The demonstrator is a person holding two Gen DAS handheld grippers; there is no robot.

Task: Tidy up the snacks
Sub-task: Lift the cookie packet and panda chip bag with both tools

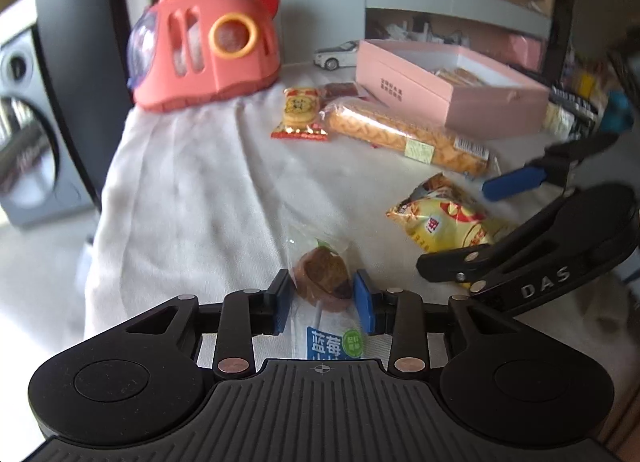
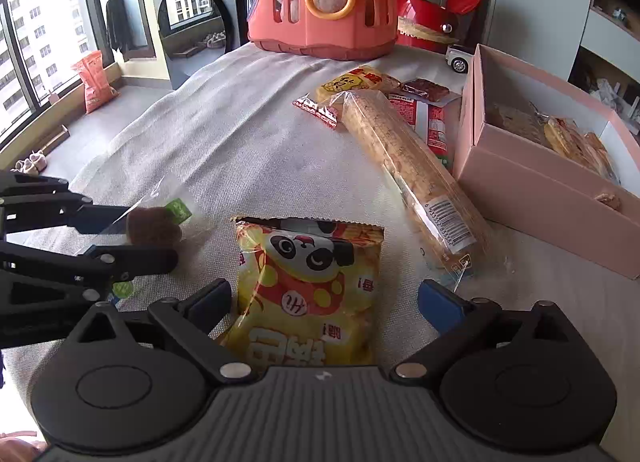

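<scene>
L gripper (image 1: 323, 300) straddles clear-wrapped brown pastry (image 1: 323, 282) on the white cloth (image 1: 192, 190); pads sit right at pastry's sides, contact can't be confirmed from either view, so treat as not yet gripped. R gripper (image 2: 325, 304) jaws wide apart, yellow panda snack bag (image 2: 308, 286) lying flat betw. them, pads clear of bag on both sides. Pink box (image 2: 536, 190) open at far R, a few snacks already inside; long biscuit roll (image 2: 412, 174) and small packets lie just beside it. Judgement: both hands at pre-grasp stage. To do well: L should close on pastry body, not the loose wrapper tail, gentle squeeze since it looks soft. R needs to drop lower and pinch bag across its width near mid, else puffy foil may slip. Lift one at a time; the grippers are near each other.
</scene>
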